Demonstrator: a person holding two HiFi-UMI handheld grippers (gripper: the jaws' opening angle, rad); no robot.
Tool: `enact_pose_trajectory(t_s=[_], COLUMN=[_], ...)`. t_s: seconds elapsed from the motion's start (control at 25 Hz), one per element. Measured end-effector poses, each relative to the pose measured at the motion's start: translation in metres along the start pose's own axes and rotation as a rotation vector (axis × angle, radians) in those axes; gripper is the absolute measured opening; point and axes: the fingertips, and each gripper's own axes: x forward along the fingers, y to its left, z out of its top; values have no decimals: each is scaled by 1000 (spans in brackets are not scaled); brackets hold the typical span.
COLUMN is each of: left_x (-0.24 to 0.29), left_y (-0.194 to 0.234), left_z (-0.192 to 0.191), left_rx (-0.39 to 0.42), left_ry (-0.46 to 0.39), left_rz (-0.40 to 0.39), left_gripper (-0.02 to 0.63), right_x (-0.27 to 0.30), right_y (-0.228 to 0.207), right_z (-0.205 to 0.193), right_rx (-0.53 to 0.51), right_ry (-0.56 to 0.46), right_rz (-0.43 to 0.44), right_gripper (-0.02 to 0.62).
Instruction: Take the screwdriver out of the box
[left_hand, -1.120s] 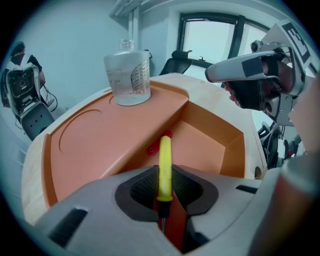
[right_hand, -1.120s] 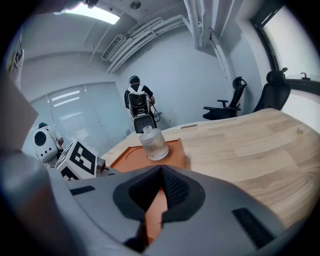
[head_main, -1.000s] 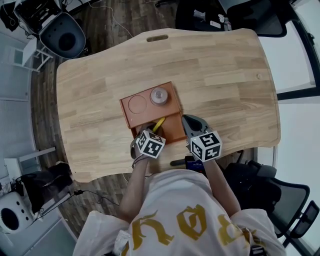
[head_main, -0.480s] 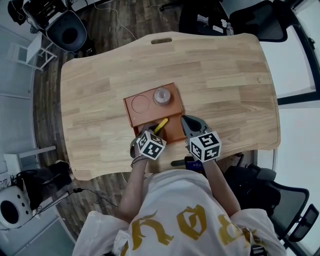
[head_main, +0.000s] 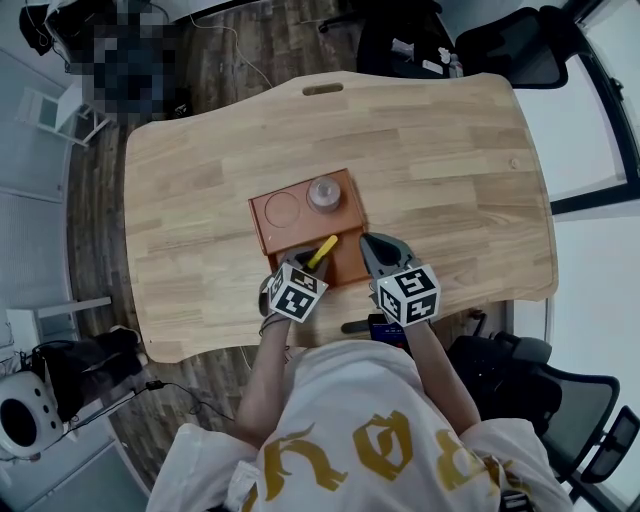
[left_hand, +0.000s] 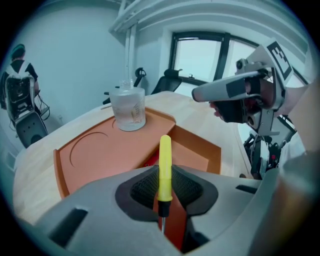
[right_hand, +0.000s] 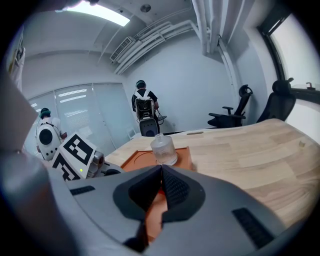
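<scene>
Wooden table (head_main: 450, 180): orange box (head_main: 258, 225), glass bottle (head_main: 322, 192) on its flat top. Left gripper (left_hand: 165, 175) clamps yellow-handled screwdriver (left_hand: 165, 150) over box's open compartment. Right gripper (right_hand: 161, 172): jaws together, empty, beside box.

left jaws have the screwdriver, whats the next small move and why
Probably raise the screwdriver clear, then carry it over the table: the jaws of the left gripper clamp its yellow handle, but its shaft points down into the orange box.
</scene>
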Motion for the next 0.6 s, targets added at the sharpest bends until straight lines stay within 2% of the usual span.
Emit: enact_pose_trajectory(t_s=[0.24, 0.6], left_x=[-14, -48], left_y=[1, 8], left_z=[6, 28], left_rx=[-85, -204], left_ry=[-76, -255], left_rz=[-13, -9], left_gripper=[77, 76], right_x=[-6, -10], right_y=[8, 20], right_z=[-3, -3], right_rx=[-23, -45], right_ry=[3, -3], right_rz=[-5, 2], right_gripper=[11, 11])
